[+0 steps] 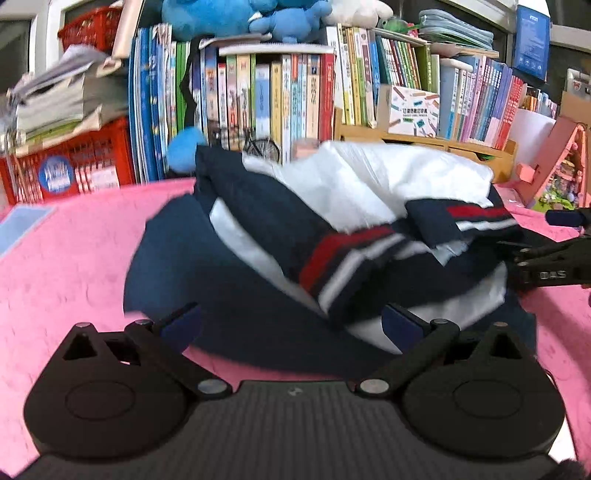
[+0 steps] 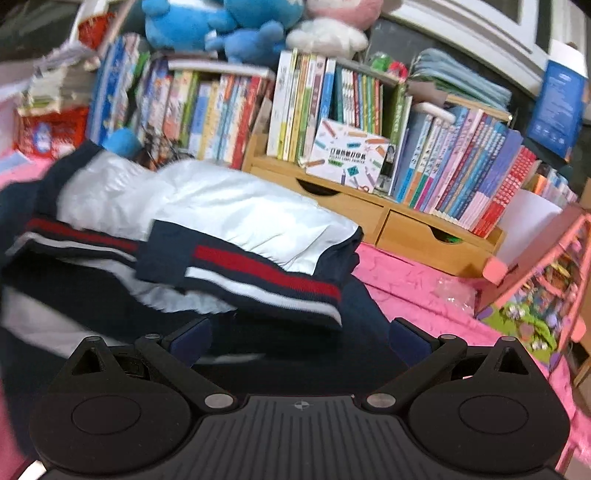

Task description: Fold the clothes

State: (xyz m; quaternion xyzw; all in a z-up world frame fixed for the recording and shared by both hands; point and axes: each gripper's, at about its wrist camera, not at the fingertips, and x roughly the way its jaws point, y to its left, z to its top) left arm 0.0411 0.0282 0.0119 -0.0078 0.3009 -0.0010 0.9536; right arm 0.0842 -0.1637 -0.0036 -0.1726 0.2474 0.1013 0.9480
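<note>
We look out low from behind each pair of tongs, forward along the fingers, close over the pink tabletop point(image 1: 74, 251). The left view faces the jacket point(image 1: 280, 229) head-on, with the right tongs point(image 1: 532, 258) entering at its right edge. The right view sits further right, angled towards the wooden shelf point(image 2: 388, 218). Both views share the jacket, the row of books point(image 1: 266, 96) and the blue plush toys point(image 2: 221, 26) above.
</note>
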